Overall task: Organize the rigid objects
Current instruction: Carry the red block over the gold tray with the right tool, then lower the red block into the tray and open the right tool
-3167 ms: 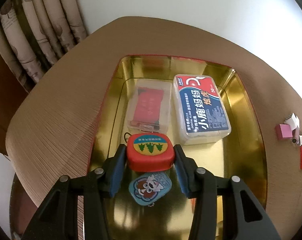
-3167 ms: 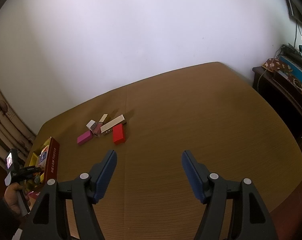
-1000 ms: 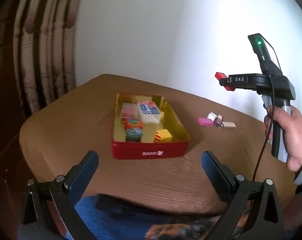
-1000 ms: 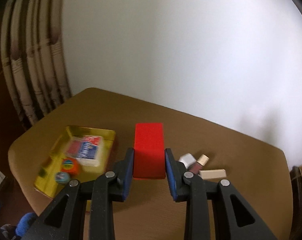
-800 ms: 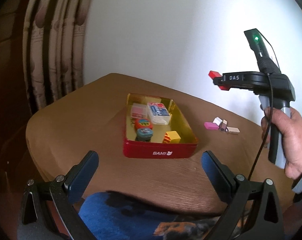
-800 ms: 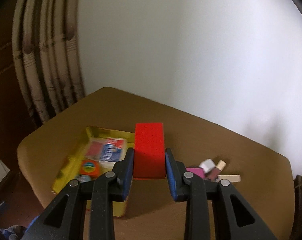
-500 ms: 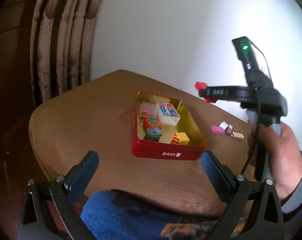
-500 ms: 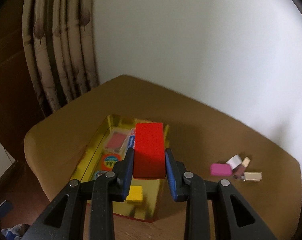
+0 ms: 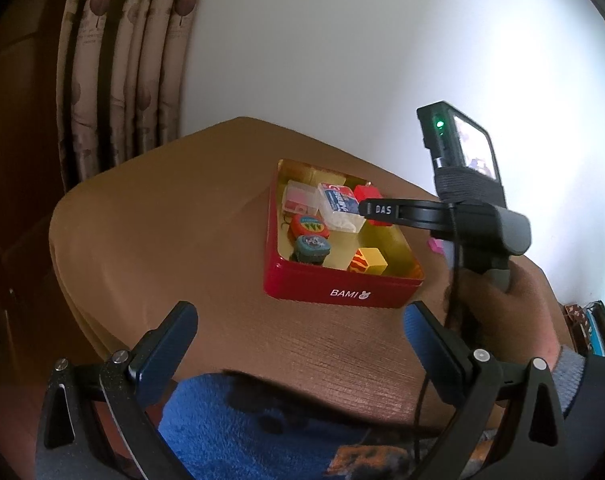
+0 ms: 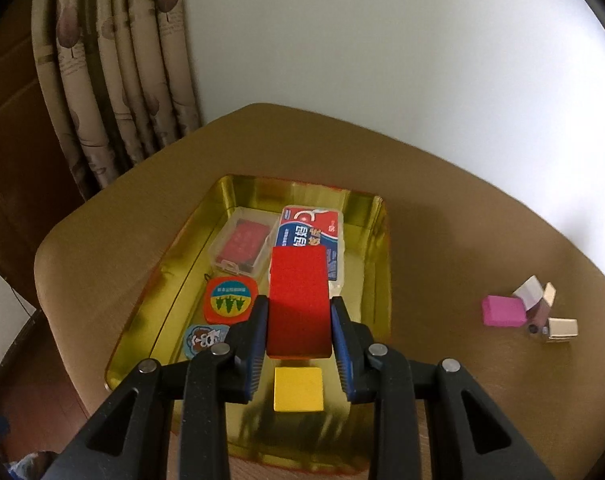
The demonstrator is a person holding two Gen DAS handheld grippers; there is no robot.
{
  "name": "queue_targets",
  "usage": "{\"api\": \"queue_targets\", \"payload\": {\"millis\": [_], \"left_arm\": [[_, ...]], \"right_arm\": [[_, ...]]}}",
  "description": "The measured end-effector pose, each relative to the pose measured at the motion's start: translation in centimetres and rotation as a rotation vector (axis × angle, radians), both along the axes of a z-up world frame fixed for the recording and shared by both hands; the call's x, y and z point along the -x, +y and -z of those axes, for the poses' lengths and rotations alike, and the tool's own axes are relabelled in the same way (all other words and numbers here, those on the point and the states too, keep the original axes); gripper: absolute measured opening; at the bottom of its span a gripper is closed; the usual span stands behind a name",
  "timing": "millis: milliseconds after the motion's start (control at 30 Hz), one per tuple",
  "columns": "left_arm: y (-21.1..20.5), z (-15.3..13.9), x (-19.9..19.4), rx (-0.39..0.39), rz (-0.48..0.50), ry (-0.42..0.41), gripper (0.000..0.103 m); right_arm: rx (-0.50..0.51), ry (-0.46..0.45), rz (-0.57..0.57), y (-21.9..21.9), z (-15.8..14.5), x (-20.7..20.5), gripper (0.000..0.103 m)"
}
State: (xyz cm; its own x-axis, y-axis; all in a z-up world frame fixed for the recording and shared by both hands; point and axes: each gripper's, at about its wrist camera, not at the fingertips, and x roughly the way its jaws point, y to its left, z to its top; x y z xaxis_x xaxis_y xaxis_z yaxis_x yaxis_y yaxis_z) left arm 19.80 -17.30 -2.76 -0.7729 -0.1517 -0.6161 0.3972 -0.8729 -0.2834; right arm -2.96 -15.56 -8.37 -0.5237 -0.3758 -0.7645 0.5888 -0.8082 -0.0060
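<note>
Red block hovering over the tin

The right gripper (image 10: 299, 322) is clamping the red block (image 10: 298, 300) above the tin (image 10: 162, 280); the left gripper (image 9: 298, 344) is hanging wide open, holding nothing.

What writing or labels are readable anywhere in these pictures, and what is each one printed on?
"BAMI", in white with a small rabbit mark: on the red outer wall of the tin.
"DAS": on the black finger of the right gripper, seen from the left wrist camera.
Chinese characters on the blue, red and white box in the tin: partly covered by the held red block, too blurred to read.
Small print on the orange round case: too small to read.
</note>
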Motion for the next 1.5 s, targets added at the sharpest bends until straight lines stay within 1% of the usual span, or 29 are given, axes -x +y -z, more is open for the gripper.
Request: {"api": "queue_targets", "payload": {"millis": [133, 200, 400, 467, 733, 1067, 1100, 1200, 1233, 1300, 1400, 1433, 1467, 1500], "left_arm": [[-0.3, 0.2, 0.2, -0.014, -0.003, -0.010, 0.102], [-0.4, 0.4, 0.4, -0.022, -0.003, -0.022, 0.102], [-0.2, 0.7, 0.5, -0.021, 0.004, -0.033, 0.102], [-0.1, 0.8, 0.5, -0.020, 0.007, -0.037, 0.102], [-0.1, 1.1, 0.6, -0.015, 0.011, -0.048, 0.102], [-0.2, 1.3, 0.6, -0.009, 0.004, -0.058, 0.102], [-0.1, 1.3, 0.5, -0.006, 0.002, -0.057, 0.102], [0.0, 1.3, 0.5, 0.002, -0.001, -0.058, 0.102], [0.0, 1.3, 0.5, 0.004, -0.001, -0.058, 0.102], [0.2, 1.1, 0.3, 0.011, 0.000, -0.047, 0.102], [0.6, 0.8, 0.3, 0.031, 0.003, -0.023, 0.102], [0.8, 0.7, 0.5, 0.042, 0.013, -0.027, 0.102], [1.0, 0.6, 0.7, 0.048, 0.024, -0.033, 0.102], [1.5, 0.6, 1.1, 0.060, 0.043, -0.040, 0.102]], "right_arm": [[-0.008, -0.029, -0.002, -0.9, 1.5, 0.2, 0.030], [-0.026, -0.029, -0.003, -1.2, 2.2, 0.1, 0.030], [-0.054, -0.071, 0.015, -1.0, 4.5, 0.5, 0.030], [-0.072, -0.062, 0.017, -0.9, 5.1, 0.5, 0.030], [-0.114, -0.028, 0.023, -0.8, 5.3, 0.0, 0.031], [-0.124, -0.018, 0.027, -0.8, 5.5, 0.0, 0.032], [-0.122, -0.018, 0.024, -0.8, 5.5, -0.1, 0.035], [-0.124, -0.015, -0.012, -1.3, 5.6, -0.5, 0.051], [-0.116, -0.013, -0.014, -1.2, 5.5, -0.6, 0.053], [-0.077, -0.018, -0.004, -0.3, 4.8, -0.8, 0.053], [0.021, -0.009, 0.015, 3.2, 2.7, -1.6, 0.055], [0.089, -0.016, 0.005, 5.5, 1.9, -2.2, 0.057], [0.126, -0.018, 0.023, 8.1, 1.3, -2.9, 0.062], [0.112, -0.009, 0.061, 10.3, 1.2, -3.4, 0.070]]}}
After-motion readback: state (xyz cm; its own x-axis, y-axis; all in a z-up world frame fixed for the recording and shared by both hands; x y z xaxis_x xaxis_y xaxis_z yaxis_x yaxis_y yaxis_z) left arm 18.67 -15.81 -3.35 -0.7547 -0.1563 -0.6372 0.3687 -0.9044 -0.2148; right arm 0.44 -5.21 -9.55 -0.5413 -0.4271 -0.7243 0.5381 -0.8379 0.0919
